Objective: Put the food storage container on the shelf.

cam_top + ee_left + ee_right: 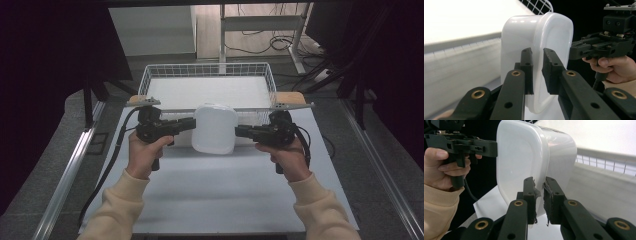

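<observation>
Tubs: one white translucent plastic tub (215,129), tipped on edge.
Baskets: one white wire basket (150,75).
Left tongs (191,123): clamped on tub rim.
Right tongs (238,131): clamped on opposite rim.

Dim surroundings, glaring white tabletop (overexposed)

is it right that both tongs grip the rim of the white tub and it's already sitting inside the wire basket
Not quite. Both tongs, left and right, do grip the white tub's rim, but the high view shows it held up in front of the wire basket, not inside it.
</observation>
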